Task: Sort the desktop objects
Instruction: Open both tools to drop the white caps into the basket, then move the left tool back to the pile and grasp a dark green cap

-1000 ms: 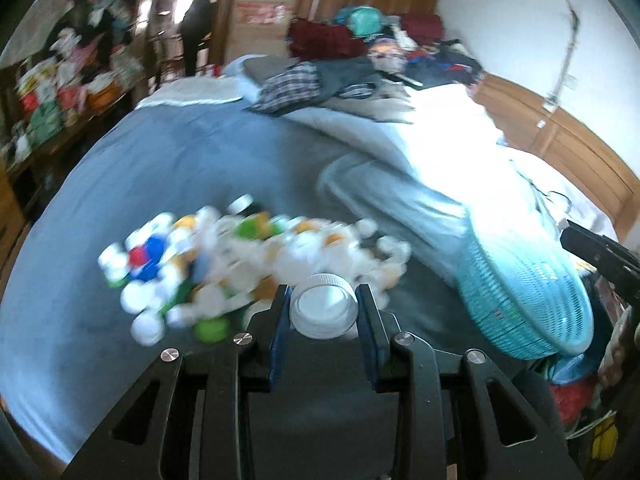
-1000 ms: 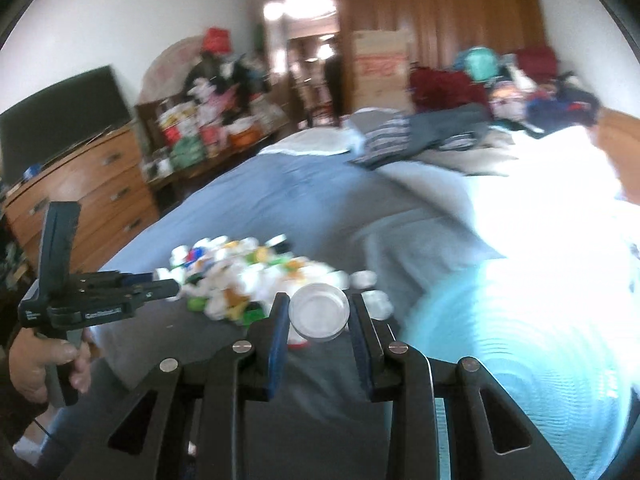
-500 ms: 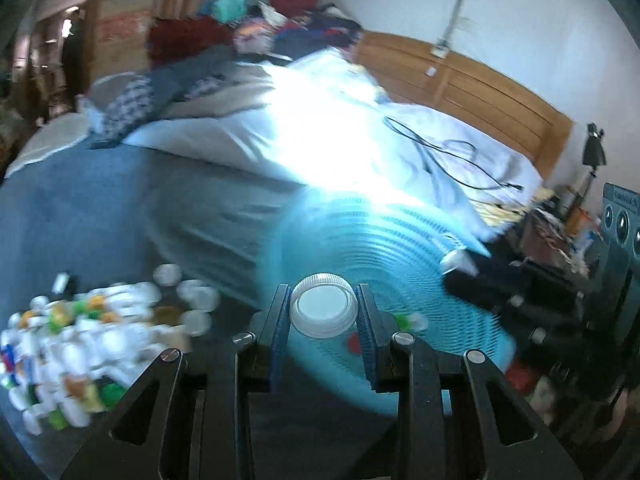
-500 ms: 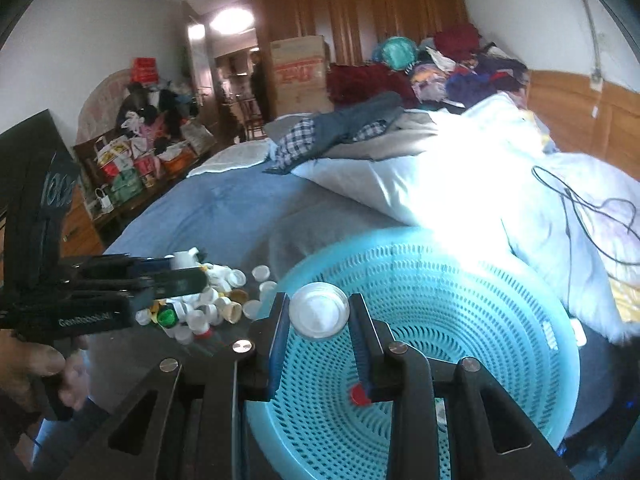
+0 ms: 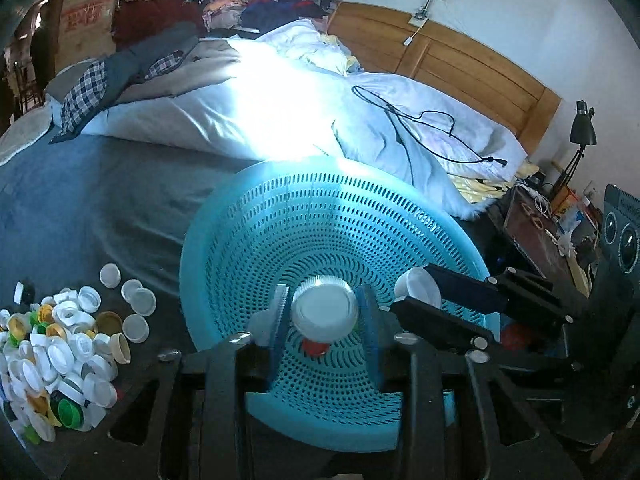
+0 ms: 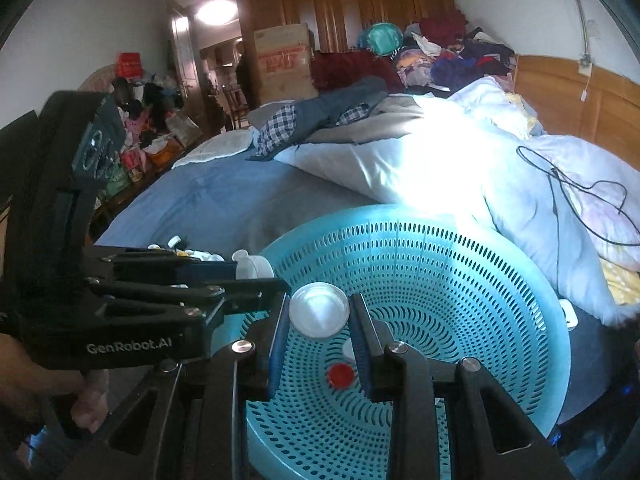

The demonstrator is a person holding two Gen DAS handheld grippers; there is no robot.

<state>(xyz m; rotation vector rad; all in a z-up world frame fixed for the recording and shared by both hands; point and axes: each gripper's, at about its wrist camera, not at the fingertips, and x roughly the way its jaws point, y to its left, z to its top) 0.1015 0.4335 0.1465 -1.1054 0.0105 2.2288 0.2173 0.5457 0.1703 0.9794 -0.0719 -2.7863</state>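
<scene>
Over the basket (image 5: 248, 240): left gripper (image 5: 323, 314), jaws just opening, gaps showing beside a white cap (image 5: 324, 312) poised straight above the mesh and a red cap (image 5: 316, 347). Right gripper (image 6: 318, 314) alongside, pinching a clear cap (image 6: 319, 310) over the same bowl. Cap pile (image 5: 52, 356) well left; nothing obstructs.

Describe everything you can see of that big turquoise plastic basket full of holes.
The round turquoise plastic basket is shallow and wide, pierced by rings of small slots. It rests tilted on the blue bedspread, against the white duvet. Inside lies a small red cap; both grippers hover over it.
</scene>
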